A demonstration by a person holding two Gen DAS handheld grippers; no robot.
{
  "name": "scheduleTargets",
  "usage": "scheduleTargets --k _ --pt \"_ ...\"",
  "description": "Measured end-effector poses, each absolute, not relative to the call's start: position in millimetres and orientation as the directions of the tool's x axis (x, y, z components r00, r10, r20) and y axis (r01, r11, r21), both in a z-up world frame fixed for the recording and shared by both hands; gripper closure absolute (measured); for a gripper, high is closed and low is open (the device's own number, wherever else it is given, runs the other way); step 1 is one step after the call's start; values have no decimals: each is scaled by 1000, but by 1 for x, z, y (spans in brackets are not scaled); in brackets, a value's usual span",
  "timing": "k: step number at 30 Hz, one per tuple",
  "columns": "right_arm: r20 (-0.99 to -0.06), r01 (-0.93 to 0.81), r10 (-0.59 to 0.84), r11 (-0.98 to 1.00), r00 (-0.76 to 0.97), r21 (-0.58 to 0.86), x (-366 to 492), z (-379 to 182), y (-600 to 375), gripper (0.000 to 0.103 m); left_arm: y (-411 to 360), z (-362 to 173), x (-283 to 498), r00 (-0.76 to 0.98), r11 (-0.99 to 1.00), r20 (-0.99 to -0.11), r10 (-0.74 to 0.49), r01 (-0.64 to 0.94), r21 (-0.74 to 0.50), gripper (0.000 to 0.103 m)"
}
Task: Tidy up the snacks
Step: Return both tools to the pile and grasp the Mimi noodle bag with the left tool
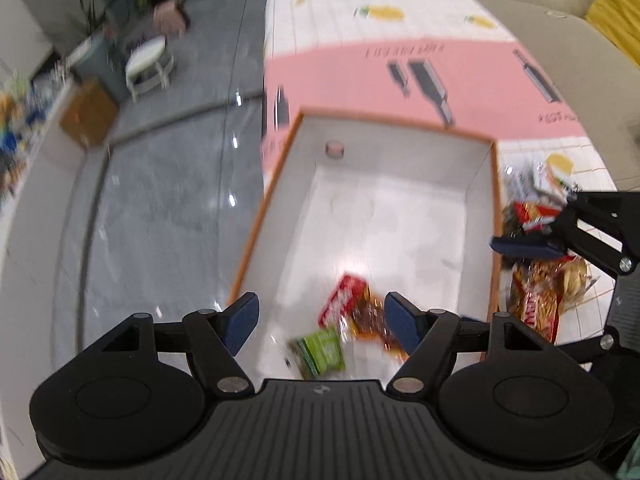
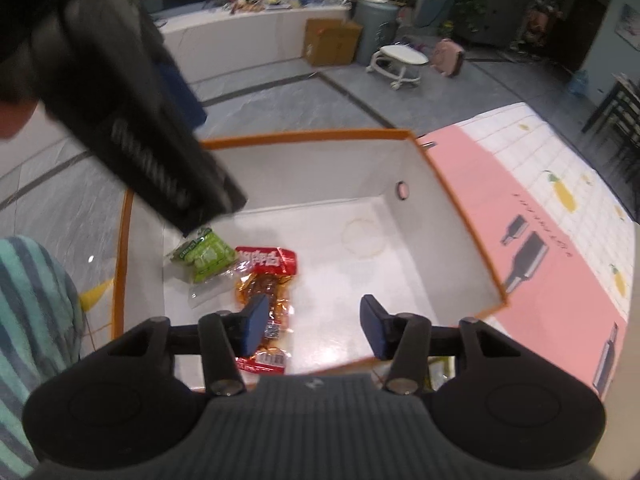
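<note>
Two snacks boxed, more waiting beside the box

Both grippers hang above the orange-rimmed box (image 2: 460,216), each with its jaws apart and nothing between them: the left gripper (image 1: 320,320) over the near end, the right gripper (image 2: 314,322) over the box's near edge. On the white floor of the box lie a green packet (image 2: 208,256) and, just beside it and seemingly touching, a red packet (image 2: 266,276) with a clear window. Outside the box's right wall, on the patterned mat (image 1: 400,68), a loose pile of snacks (image 1: 540,292) remains. The step in hand looks like the return after a drop. The next move probably calls for one gripper to reach over that wall, close on a single packet from the pile and carry it in.
</note>
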State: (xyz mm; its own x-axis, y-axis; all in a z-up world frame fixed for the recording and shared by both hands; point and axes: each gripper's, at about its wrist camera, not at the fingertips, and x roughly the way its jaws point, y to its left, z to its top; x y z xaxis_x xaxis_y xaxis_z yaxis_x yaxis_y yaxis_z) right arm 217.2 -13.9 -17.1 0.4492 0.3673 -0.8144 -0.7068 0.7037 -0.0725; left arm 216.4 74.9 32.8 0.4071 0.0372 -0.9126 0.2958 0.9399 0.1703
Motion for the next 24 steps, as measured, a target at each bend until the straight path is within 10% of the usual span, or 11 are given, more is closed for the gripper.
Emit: scheduleTargets --k 6,24 --pt "-790 -615 347 787 505 -48 203 -6 -49 44 35 50 205 501 859 -864 50 419 293 19" --pt "-740 -208 209 973 639 96 131 -71 -191 43 -61 -24 114 435 828 -845 -311 561 -15 22"
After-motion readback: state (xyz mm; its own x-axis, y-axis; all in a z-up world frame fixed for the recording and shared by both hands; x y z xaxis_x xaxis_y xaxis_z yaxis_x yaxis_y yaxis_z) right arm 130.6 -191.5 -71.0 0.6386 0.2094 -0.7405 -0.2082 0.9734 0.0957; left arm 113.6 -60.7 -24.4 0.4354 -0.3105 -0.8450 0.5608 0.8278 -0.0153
